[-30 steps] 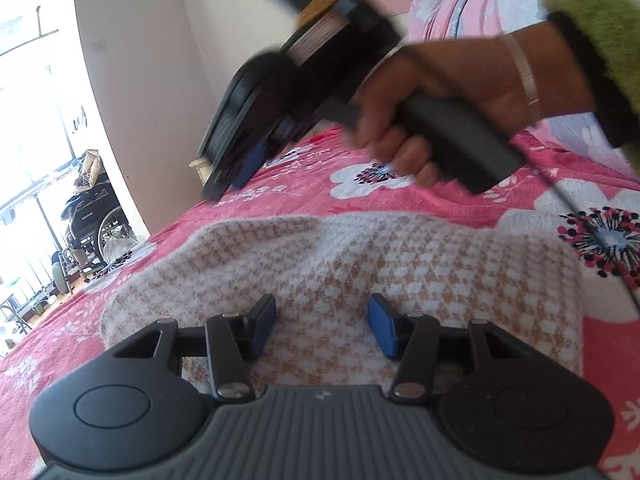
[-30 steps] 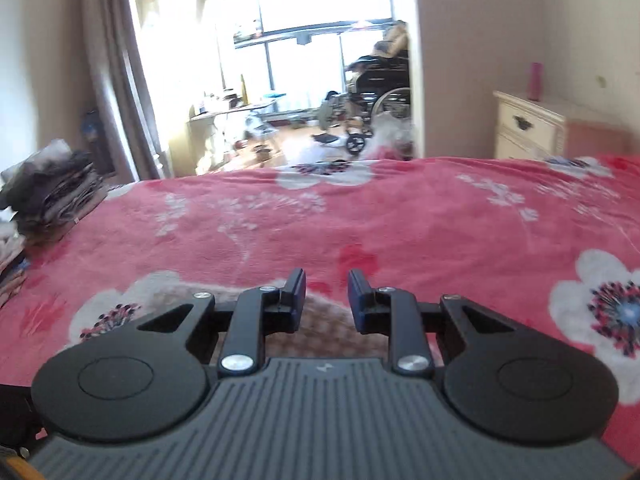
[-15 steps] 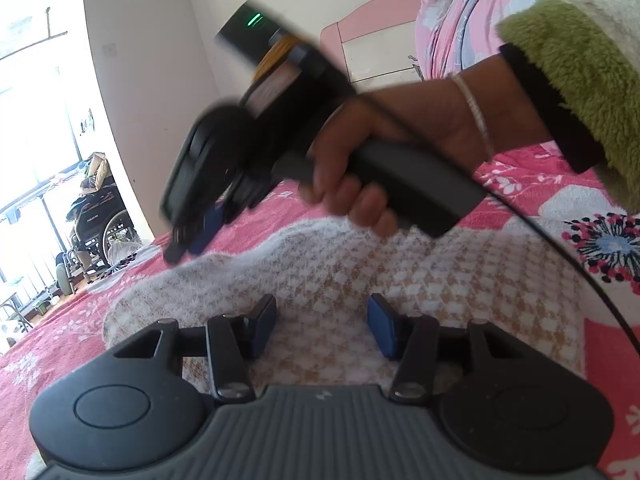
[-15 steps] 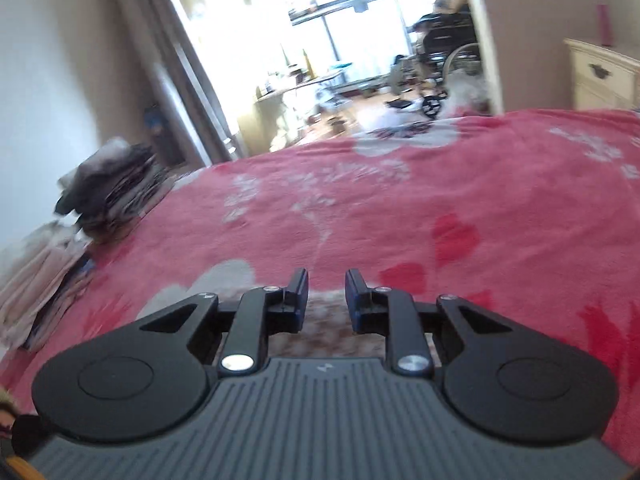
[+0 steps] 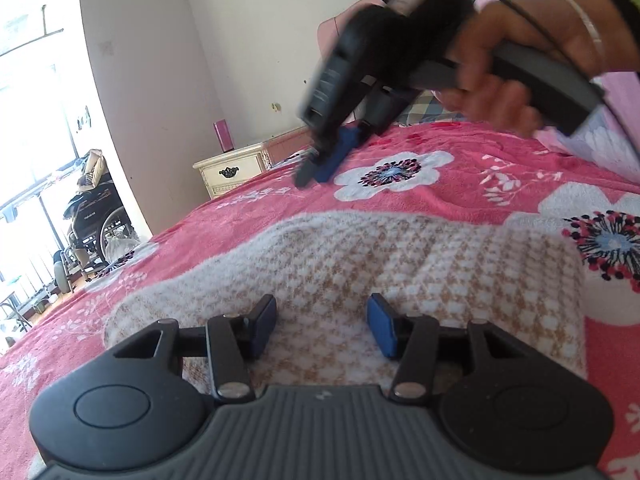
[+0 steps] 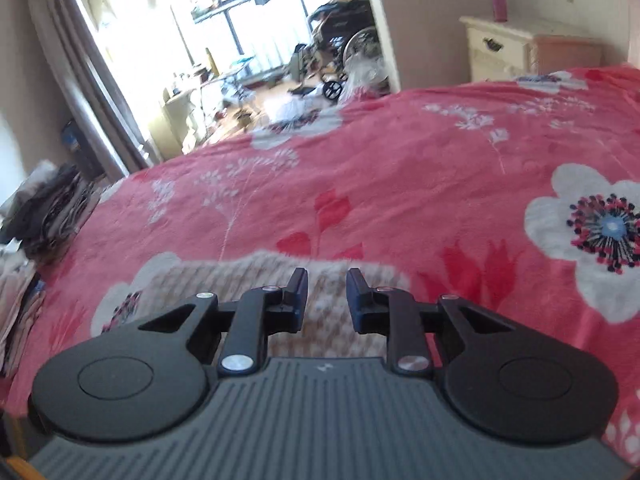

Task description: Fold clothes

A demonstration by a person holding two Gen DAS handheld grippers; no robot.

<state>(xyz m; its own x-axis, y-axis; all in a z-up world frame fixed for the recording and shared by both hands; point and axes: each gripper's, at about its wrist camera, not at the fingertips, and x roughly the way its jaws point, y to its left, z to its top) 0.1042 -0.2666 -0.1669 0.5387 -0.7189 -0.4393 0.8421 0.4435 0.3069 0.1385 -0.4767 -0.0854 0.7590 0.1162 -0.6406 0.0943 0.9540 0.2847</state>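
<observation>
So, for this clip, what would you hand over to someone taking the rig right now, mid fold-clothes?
Left gripper: open, empty, low over the near part of the checked garment.
Right gripper: open a little, nothing between the pads, held in the air above the bedspread, beyond the garment's far edge.
Garment: a compact, rounded block on the pink floral bedspread, apparently already folded.
Left to do: check the fold, then probably move it; a clothes pile sits at the bed's edge.

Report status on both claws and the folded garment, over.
Left claw open, low over the folded houndstooth garment, nothing gripped. Right claw narrow gap, empty, in the air above the floral bedspread. Nothing in the way.
</observation>
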